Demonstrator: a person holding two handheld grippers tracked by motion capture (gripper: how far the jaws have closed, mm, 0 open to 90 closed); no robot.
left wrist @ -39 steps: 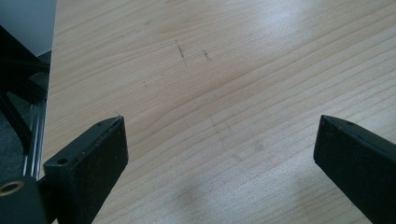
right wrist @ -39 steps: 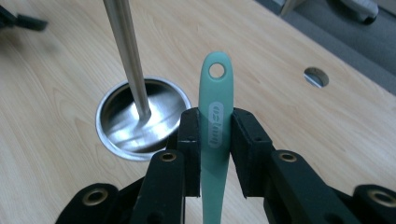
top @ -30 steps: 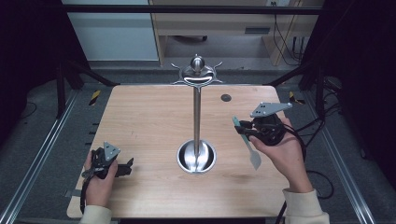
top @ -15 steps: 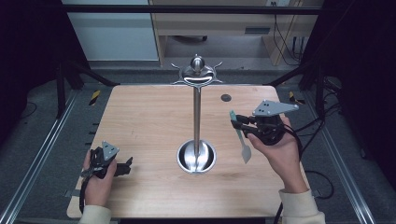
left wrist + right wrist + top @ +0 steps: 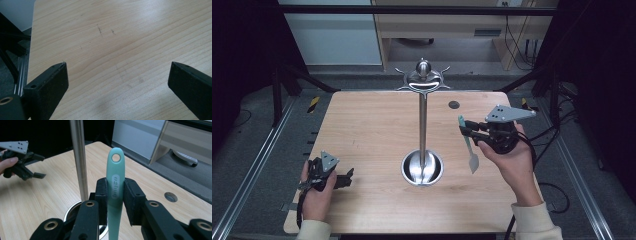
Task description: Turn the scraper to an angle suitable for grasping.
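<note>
We hold a pale green utensil [image 5: 115, 182] clamped between the jaws of our right gripper [image 5: 468, 129], raised at the right of the high view, beside the metal hook stand [image 5: 422, 125] at the bench [image 5: 367, 125] centre. Its handle hole points up. Our left gripper [image 5: 346, 176] rests lower left, jaws apart, empty. We judge the next move is hanging that hole on a top hook, which calls for lifting and aligning.
</note>
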